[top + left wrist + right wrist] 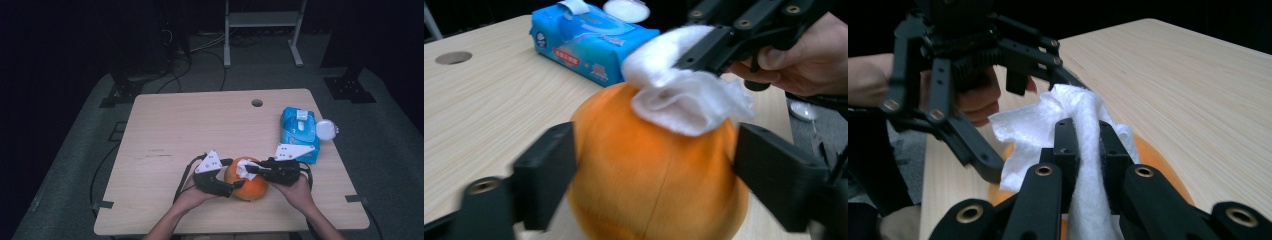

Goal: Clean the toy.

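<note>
Faintly, blue wipes pack [589,47] – red label, writing unreadable, beside orange ball [654,170]

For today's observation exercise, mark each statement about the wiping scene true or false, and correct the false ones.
1. The right gripper pinches a white wipe. True.
2. The wipe rests on a green ball. False: on an orange ball.
3. The left gripper has one jaw on each side of the ball. True.
4. The blue wipes pack lies at the table's left edge. False: near the right edge.
</note>
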`<state>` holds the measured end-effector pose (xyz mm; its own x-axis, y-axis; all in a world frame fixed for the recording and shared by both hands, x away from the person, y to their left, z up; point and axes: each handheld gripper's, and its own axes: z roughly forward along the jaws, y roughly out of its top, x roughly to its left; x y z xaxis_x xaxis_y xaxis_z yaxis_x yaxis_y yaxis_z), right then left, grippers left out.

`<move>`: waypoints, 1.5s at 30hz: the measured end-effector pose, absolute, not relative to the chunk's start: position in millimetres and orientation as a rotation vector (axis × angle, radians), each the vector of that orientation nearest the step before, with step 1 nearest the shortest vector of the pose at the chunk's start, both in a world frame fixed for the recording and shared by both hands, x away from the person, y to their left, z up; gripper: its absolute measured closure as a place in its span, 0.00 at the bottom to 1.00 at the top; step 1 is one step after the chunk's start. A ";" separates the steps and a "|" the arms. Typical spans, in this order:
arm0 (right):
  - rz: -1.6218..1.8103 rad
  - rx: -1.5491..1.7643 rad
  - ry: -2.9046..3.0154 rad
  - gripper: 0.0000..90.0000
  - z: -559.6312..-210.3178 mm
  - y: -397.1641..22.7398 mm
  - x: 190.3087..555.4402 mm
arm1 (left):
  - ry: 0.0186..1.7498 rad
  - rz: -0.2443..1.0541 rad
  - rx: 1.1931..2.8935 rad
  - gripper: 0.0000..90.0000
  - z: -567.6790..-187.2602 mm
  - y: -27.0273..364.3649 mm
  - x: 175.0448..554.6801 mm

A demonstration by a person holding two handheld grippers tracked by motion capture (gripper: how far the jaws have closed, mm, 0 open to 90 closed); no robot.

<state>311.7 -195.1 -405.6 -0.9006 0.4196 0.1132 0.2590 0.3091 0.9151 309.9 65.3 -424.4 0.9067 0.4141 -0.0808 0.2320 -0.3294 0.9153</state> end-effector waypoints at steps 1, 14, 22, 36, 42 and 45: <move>1.654 0.638 2.418 0.91 -405.9 -196.9 312.6 | 0.489 0.188 1.930 0.10 -426.0 66.1 311.9; 1.629 0.523 2.414 0.91 -390.5 -176.2 299.4 | 0.393 0.236 1.983 0.36 -420.3 55.4 300.3; 1.596 0.560 2.411 0.91 -389.0 -185.4 304.0 | 0.354 0.260 1.994 0.35 -422.2 54.8 296.4; 1.574 0.593 2.415 0.91 -388.8 -192.1 304.2 | 0.377 0.232 1.976 0.33 -423.8 55.0 298.4; 1.575 0.510 2.447 0.91 -385.7 -175.1 295.7 | 0.304 0.292 2.008 0.34 -420.8 50.1 290.2; 1.589 0.543 2.445 0.91 -386.4 -181.9 300.5 | 0.312 0.281 2.011 0.34 -422.7 51.9 292.4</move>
